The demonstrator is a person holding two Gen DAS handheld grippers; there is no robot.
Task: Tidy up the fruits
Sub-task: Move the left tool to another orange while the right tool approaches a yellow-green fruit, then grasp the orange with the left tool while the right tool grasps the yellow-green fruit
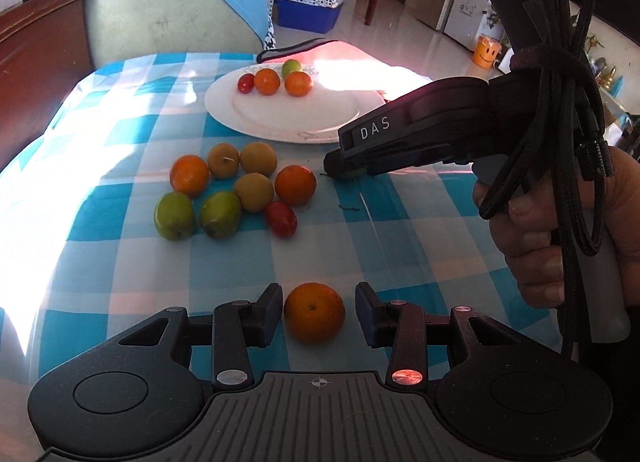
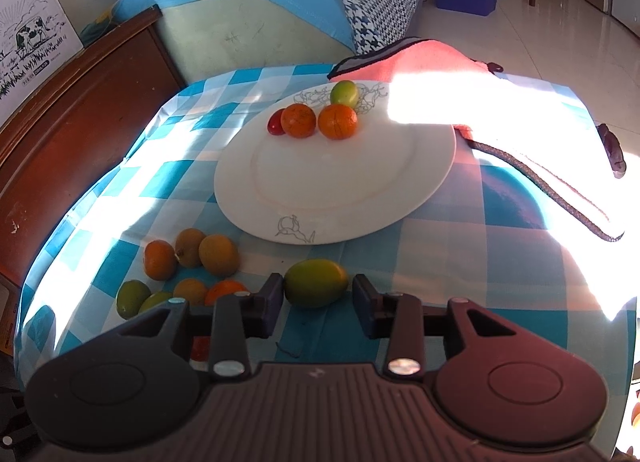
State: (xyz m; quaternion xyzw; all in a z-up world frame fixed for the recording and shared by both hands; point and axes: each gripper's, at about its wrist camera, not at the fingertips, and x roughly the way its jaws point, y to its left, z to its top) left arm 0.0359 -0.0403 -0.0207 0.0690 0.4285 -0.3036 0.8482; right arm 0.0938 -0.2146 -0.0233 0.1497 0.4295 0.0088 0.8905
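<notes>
A white plate [image 1: 280, 117] [image 2: 340, 189] holds a red tomato, two oranges and a green fruit at its far side. A pile of several oranges, brown and green fruits and a tomato [image 1: 236, 189] lies on the checked cloth before it. My left gripper [image 1: 319, 312] straddles a lone orange [image 1: 314, 312]; a strip of cloth shows between it and the right finger. My right gripper [image 2: 318, 294] [image 1: 344, 167] is down at the cloth around a green fruit [image 2: 316, 282], which touches its left finger, with a thin gap at the right finger.
A pink cloth [image 2: 500, 109] lies past the plate on the right. A wooden bench edge [image 2: 80, 109] and a cushion [image 2: 248, 33] border the table's far left. The table's near edge is just below both grippers. A hand [image 1: 560, 229] holds the right gripper's handle and cables.
</notes>
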